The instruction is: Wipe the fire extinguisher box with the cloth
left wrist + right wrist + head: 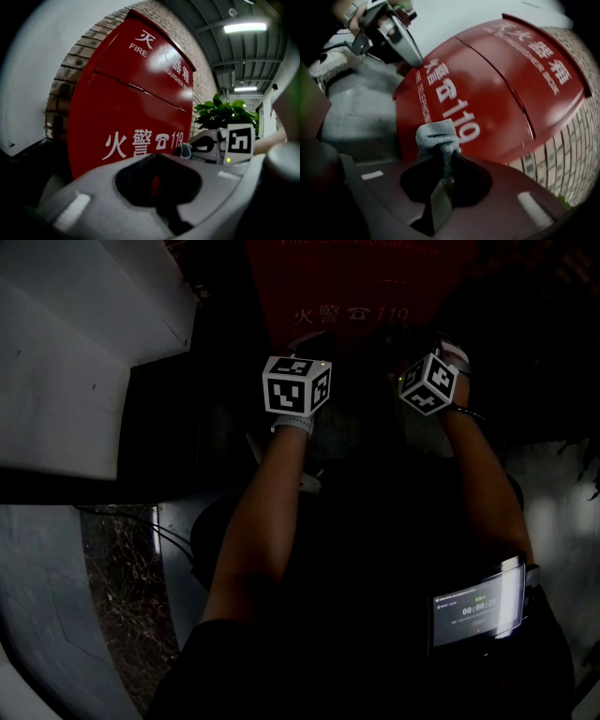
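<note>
The red fire extinguisher box stood against a brick wall, its glossy front facing both tools. The right gripper had its jaws clamped on the grey cloth. The jaws pinched a narrow neck of it, so a bunched wad stood out past the tips. That wad sat low on the front of the box, over the white "119" print. I could not tell whether it touched the paint or was just short of it. The left gripper had its jaws together with nothing between them. It was aimed at the lower front of the box, to the left of the cloth.

The cloth looked soft, light and limp, so it would likely fold over under pressure. Keeping the grip low on the neck, with a good pad sticking out, should suit wiping. The box looked like stiff painted metal, smooth and probably slick. It should stand firm under a light push, with the seam across its front the likeliest place to snag. A leafy plant stood to the right of the box.
</note>
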